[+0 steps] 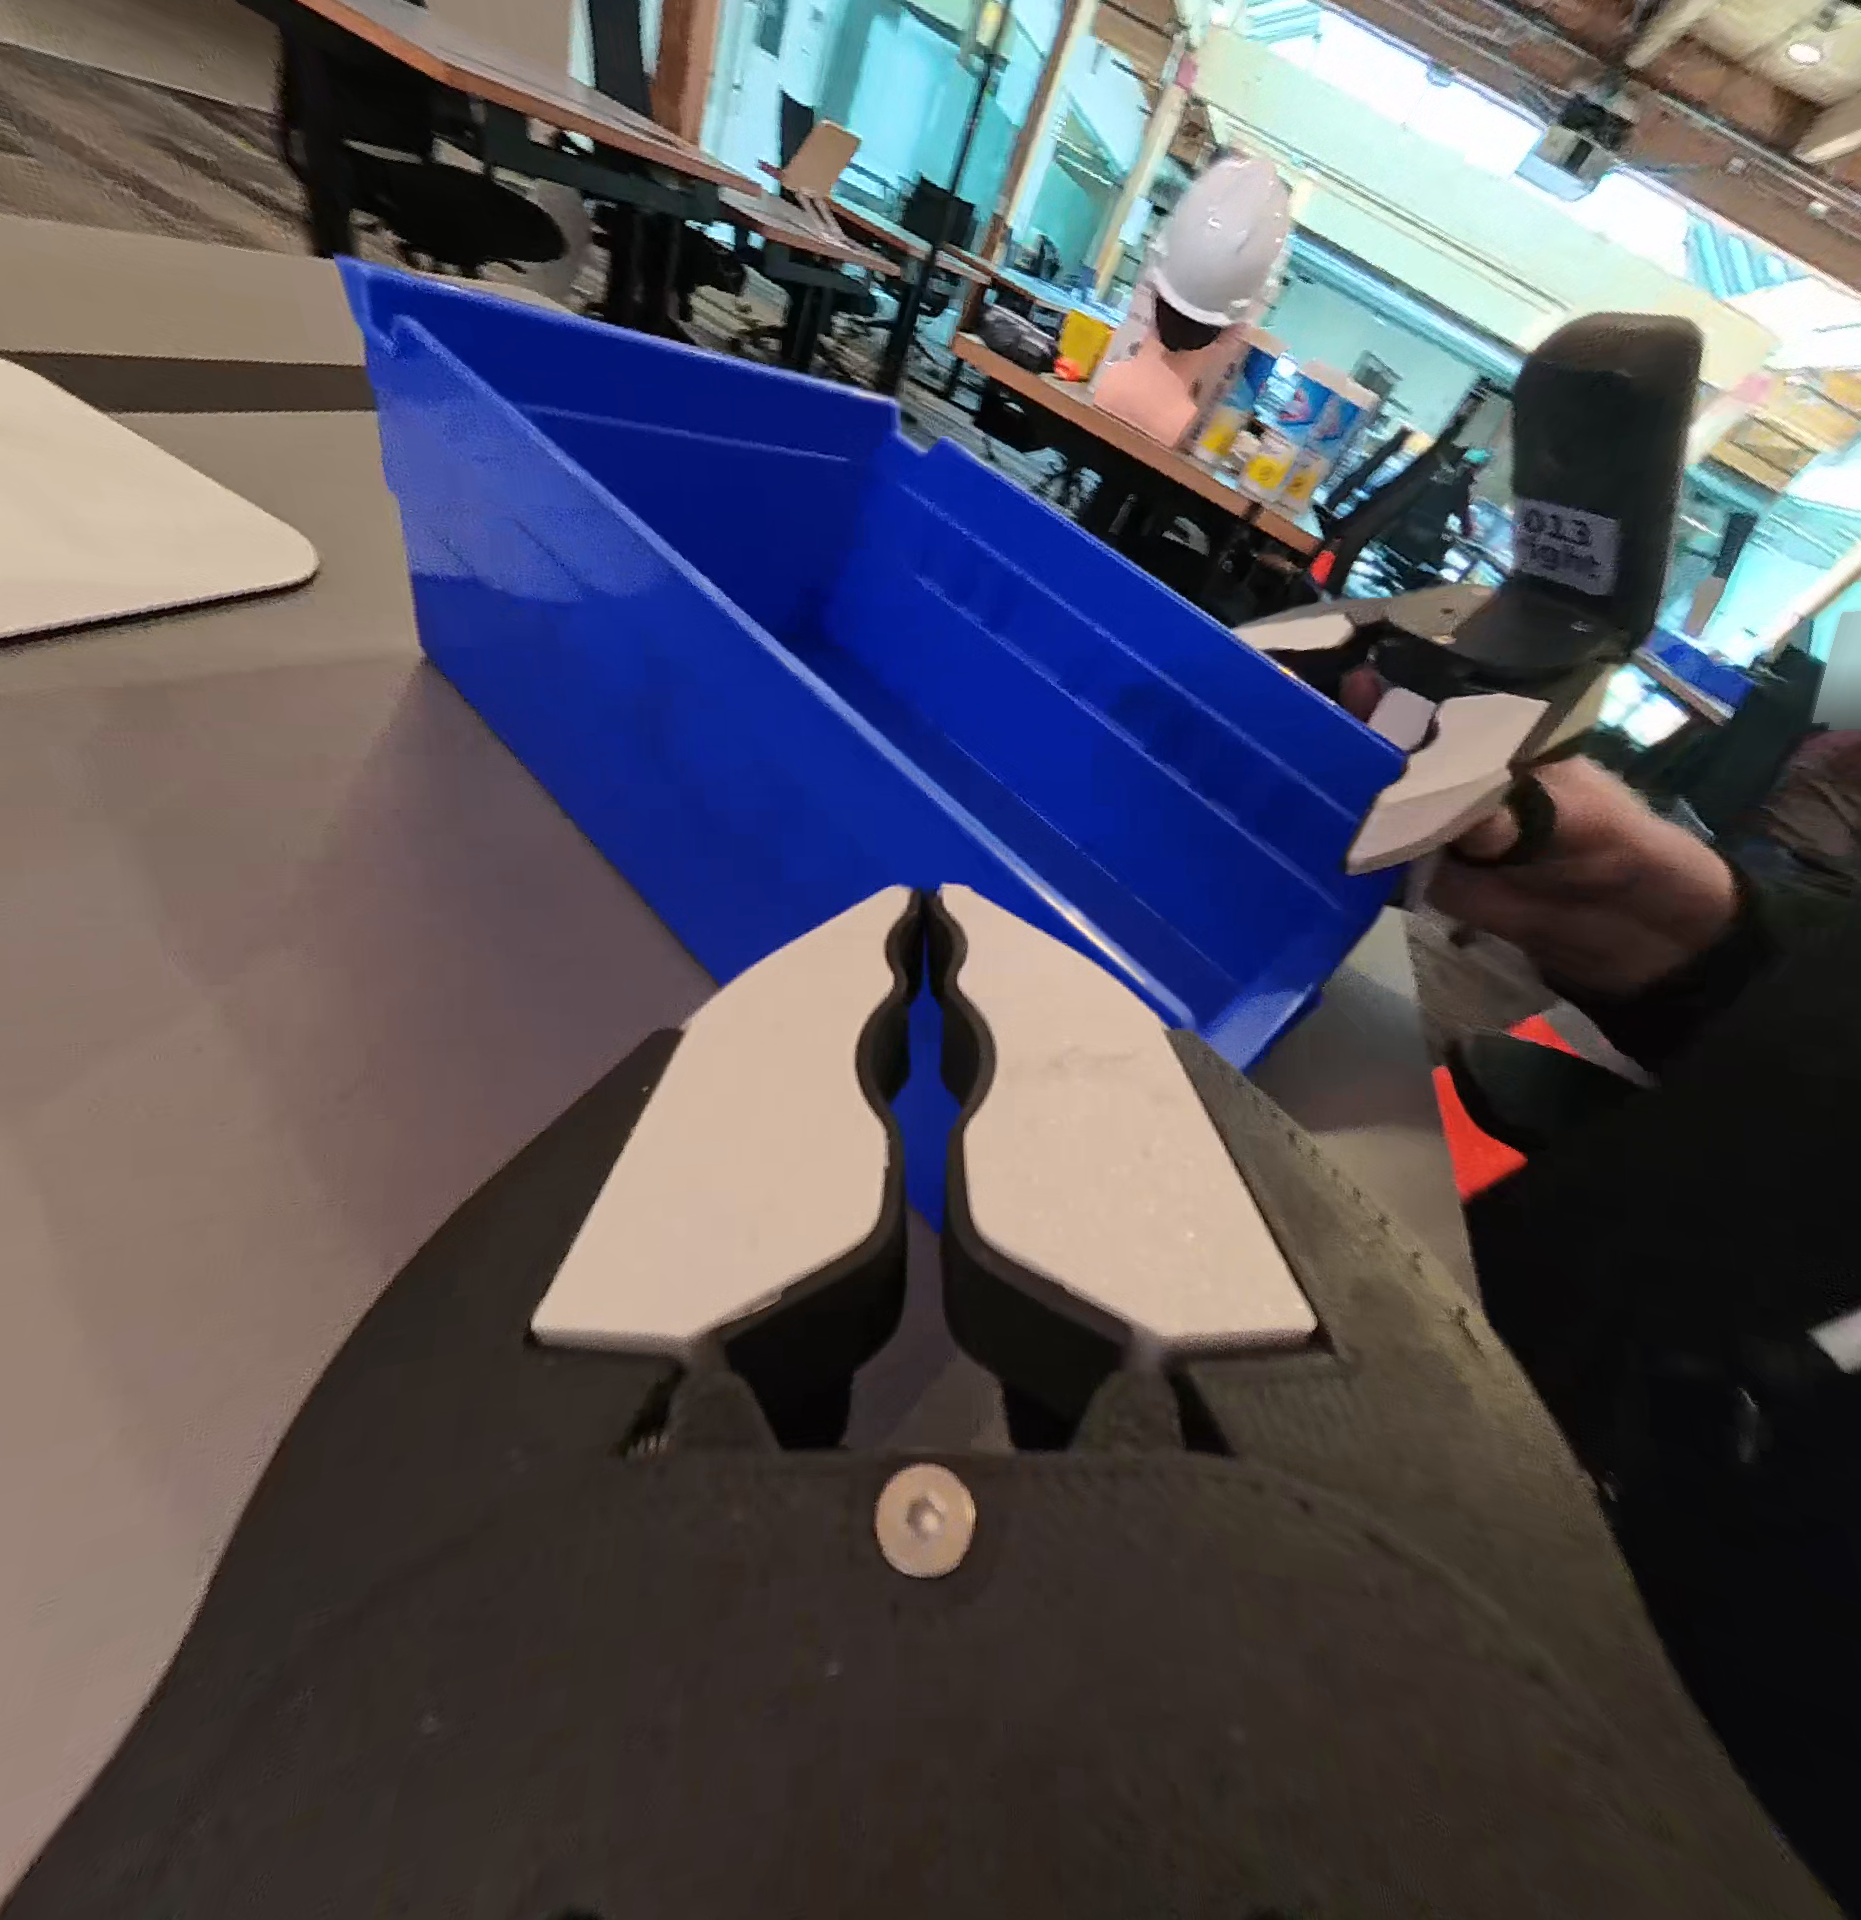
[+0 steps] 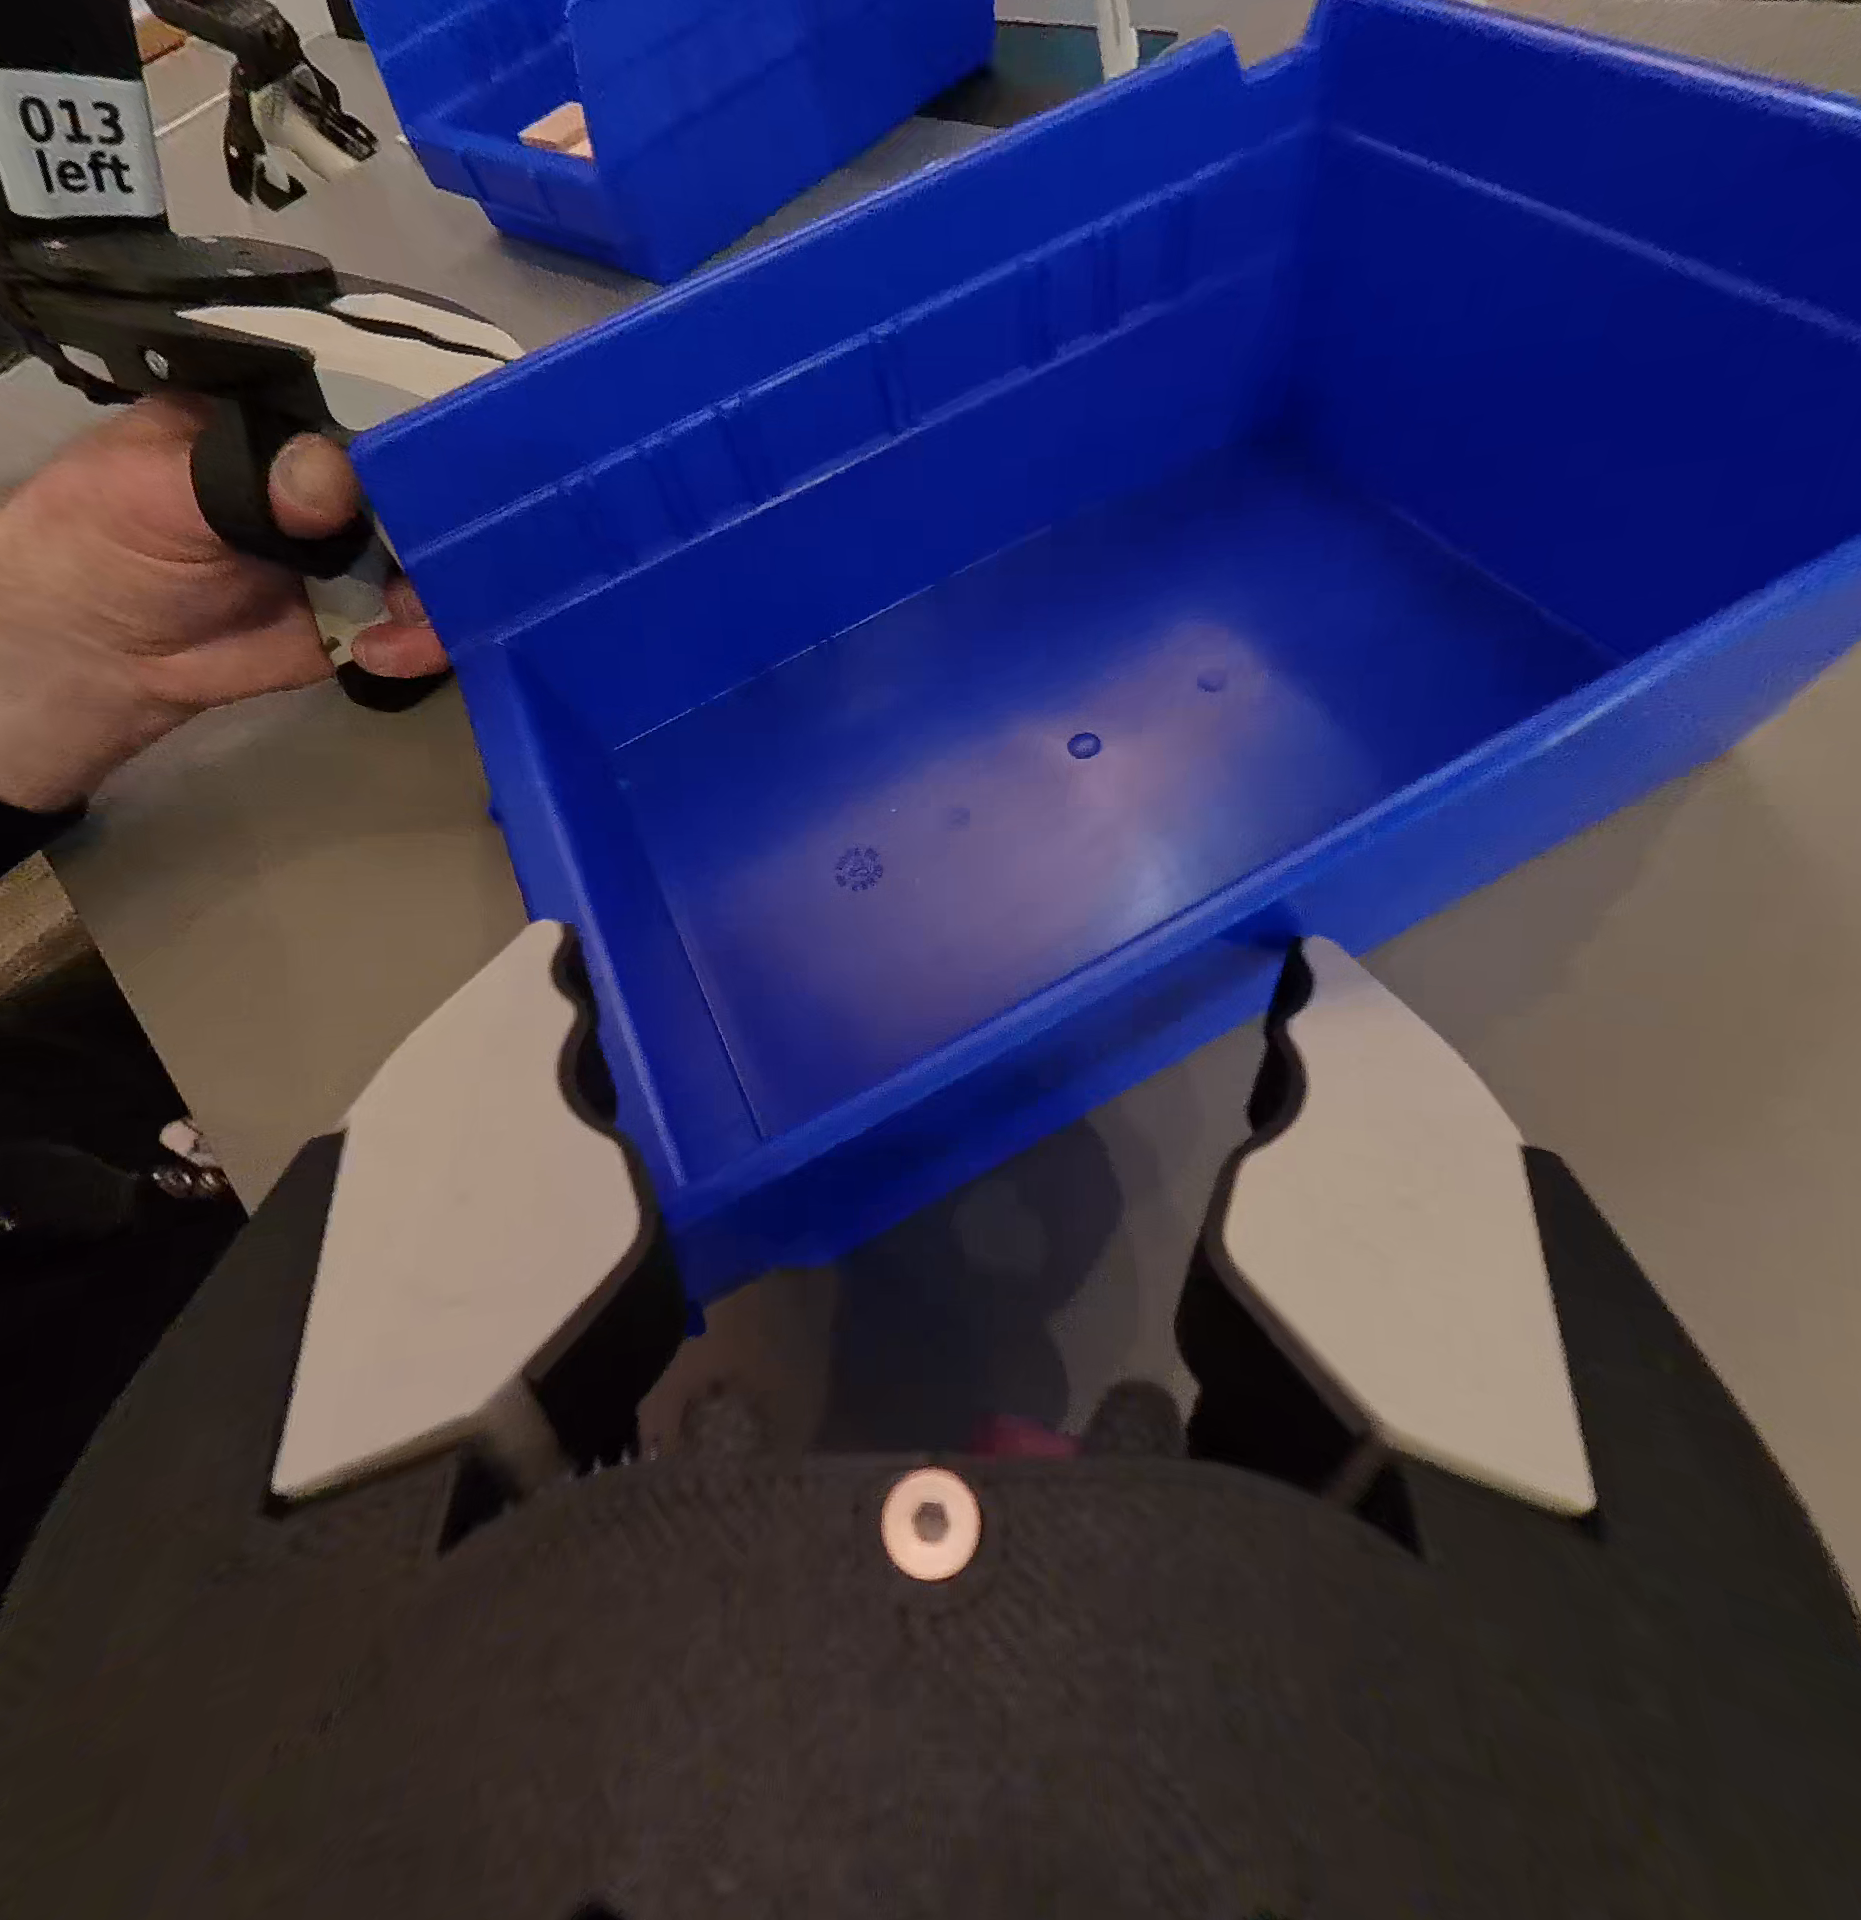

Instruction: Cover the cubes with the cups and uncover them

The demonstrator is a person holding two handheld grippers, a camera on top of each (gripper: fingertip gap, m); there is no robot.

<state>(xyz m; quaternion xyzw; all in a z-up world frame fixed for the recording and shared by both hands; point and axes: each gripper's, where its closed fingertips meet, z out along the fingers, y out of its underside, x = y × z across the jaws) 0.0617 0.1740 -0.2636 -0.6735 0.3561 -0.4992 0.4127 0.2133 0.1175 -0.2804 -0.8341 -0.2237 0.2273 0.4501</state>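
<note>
Nearest your right wrist camera, your right gripper (image 2: pixel 926 966) stands with its grey fingers spread wide, the near corner of the glossy blue plastic bin (image 2: pixel 1591 499) between them; the left finger (image 2: pixel 458 1226) appears to touch the bin's short wall, the right one sits apart from it. The bin's floor is bare and reflects light. At the frame's left edge, your left hand (image 2: pixel 115 613) holds the other gripper's black handle against the bin's far corner. A second blue plastic bin (image 2: pixel 614 177) sits at the top, a tan wooden block (image 2: pixel 557 130) inside it.

In the left wrist view, your left gripper (image 1: pixel 924 904) has its fingers pressed together on nothing, pointing at the bin (image 1: pixel 614 665) on the grey tabletop (image 1: pixel 230 935). Cups do not show.
</note>
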